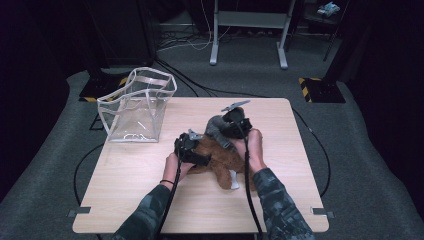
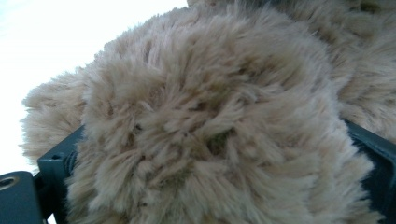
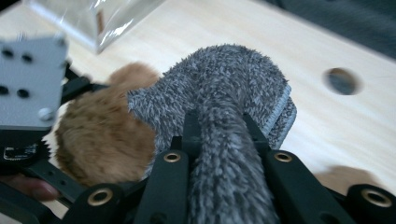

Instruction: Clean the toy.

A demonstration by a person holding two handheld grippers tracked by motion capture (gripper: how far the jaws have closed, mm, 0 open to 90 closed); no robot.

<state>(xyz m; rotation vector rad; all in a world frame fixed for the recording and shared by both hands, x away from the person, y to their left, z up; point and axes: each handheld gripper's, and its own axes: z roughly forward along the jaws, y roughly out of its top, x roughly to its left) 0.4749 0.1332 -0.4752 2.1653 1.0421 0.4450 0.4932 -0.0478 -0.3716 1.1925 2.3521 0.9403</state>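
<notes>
A brown plush toy [image 1: 220, 160] lies in the middle of the wooden table [image 1: 135, 170]. My left gripper [image 1: 203, 158] is shut on its left side, and in the left gripper view tan fur [image 2: 210, 116] bulges between the two dark jaws. A grey fuzzy piece [image 1: 216, 127] rests against the toy's far end. My right gripper [image 1: 226, 128] is shut on it. In the right gripper view the grey fuzzy piece [image 3: 224, 93] is pinched between the black jaws of the right gripper [image 3: 219, 122], with the brown plush toy [image 3: 102, 135] just left of it.
A clear plastic bag [image 1: 137, 105] with white trim stands open at the table's back left corner. A white tag [image 1: 234, 179] sticks out of the toy's near end. The table has a round hole [image 3: 342, 80]. Bare wood lies to the front and right.
</notes>
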